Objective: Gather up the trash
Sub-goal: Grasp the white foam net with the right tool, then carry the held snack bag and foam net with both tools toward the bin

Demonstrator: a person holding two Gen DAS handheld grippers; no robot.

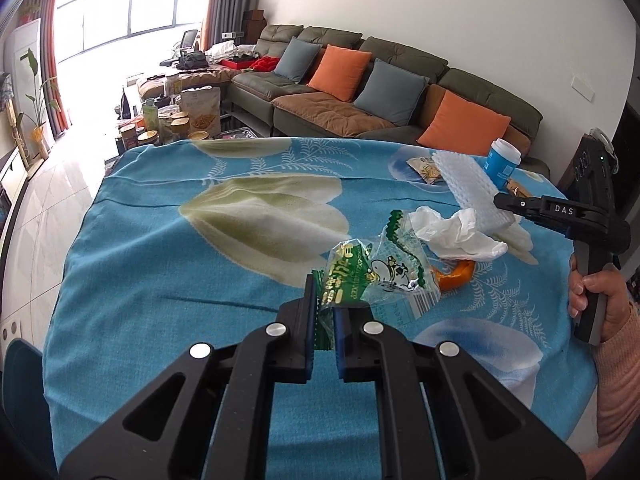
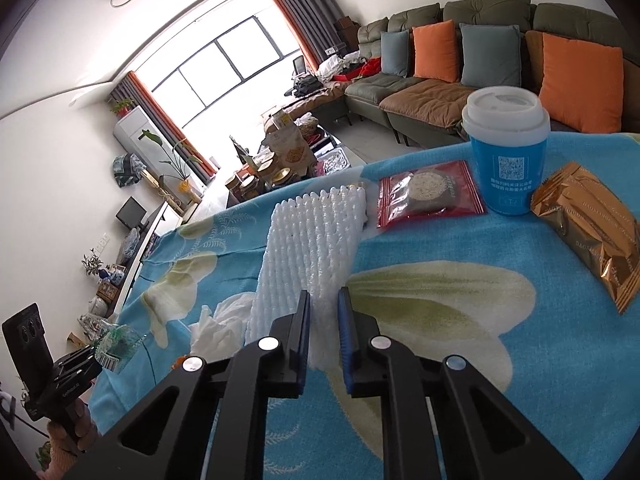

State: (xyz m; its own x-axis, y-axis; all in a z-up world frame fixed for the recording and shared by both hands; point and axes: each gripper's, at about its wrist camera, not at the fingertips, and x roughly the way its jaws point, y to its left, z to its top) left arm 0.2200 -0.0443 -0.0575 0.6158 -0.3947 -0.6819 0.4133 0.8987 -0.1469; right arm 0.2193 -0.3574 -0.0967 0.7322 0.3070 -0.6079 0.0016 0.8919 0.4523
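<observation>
An orange peel point(image 1: 456, 276) lies mostly hidden under a crumpled white tissue point(image 1: 460, 234) and a clear green-printed wrapper point(image 1: 380, 276) — only a curved edge shows. The near end of the white foam net point(image 2: 312, 248) disappears behind the right gripper's fingers point(image 2: 302, 320). The gold foil packet point(image 2: 592, 236) is cut off at the right edge. Print on the blue cup point(image 2: 508, 172) is too small to read. Far off, the jars point(image 1: 168, 128) on a low table blur together — contents unclear.
</observation>
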